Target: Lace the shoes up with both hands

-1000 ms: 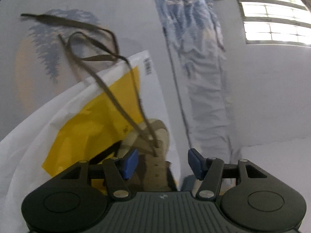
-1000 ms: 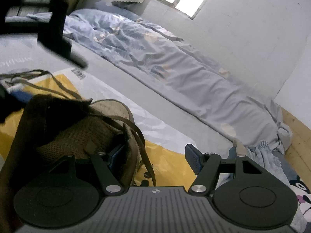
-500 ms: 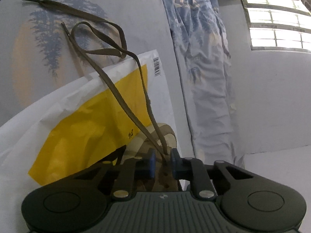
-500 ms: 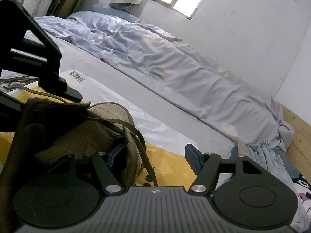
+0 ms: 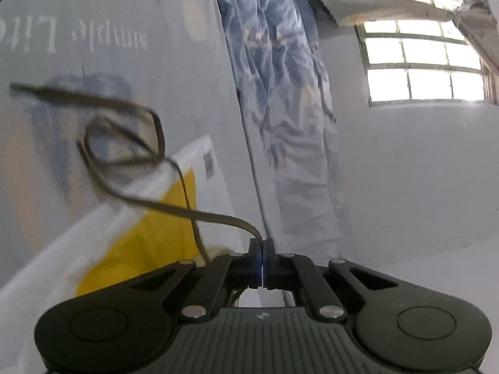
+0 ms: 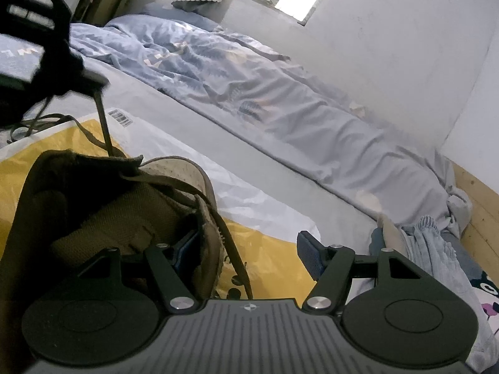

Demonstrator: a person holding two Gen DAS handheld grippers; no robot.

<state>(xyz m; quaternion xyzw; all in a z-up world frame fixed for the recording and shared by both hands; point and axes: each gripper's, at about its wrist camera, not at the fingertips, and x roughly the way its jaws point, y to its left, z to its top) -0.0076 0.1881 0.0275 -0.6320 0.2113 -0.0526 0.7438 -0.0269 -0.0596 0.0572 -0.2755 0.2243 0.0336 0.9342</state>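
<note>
Left gripper [image 5: 262, 251] is clamped on the flat, limp lace [image 5: 174, 208]; right gripper [image 6: 246, 249] stands open, straddling the soft shoe [image 6: 124, 212] collar, judged light.

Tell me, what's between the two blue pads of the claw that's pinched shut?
A flat brown shoelace. The left wrist view shows the left claw shut on it, the lace trailing away over the yellow and white plastic bag.

I see a yellow-and-white plastic bag [image 6: 249, 199] with a barcode label spread on the grey bed sheet [image 5: 131, 15], a rumpled blue patterned duvet [image 6: 237, 71] along the sheet's far edge, bright barred window [image 5: 424, 65], wooden wall panel [image 6: 480, 205].
</note>
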